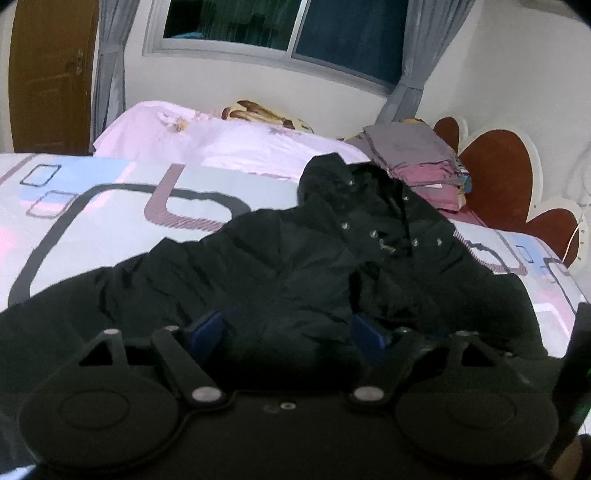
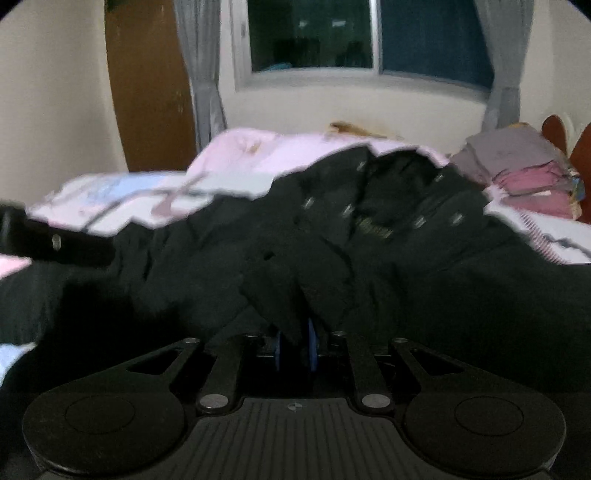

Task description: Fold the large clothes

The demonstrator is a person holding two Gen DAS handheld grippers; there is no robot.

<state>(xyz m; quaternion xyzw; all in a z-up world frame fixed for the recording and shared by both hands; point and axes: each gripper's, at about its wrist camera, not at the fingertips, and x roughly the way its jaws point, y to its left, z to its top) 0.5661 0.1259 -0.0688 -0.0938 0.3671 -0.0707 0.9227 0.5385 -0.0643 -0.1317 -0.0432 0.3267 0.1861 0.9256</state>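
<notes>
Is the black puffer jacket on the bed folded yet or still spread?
Spread, not folded: the black puffer jacket lies open across the patterned bedsheet, hood up top. The right gripper pinches its hem.

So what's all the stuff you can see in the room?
Hooded jacket: one, black, spread on the bed.
Bedsheet: one, pale blue and pink with dark outlines, under the jacket.
Pink cover: one, far side of the bed.
Folded clothes: one stack, grey and mauve, by the headboard.
Headboard: one, brown and white, right.
Window: one, dark, with grey curtains.
Door: one, brown, left.
Left gripper: open, over the jacket's hem.
Right gripper: shut on jacket fabric.
</notes>
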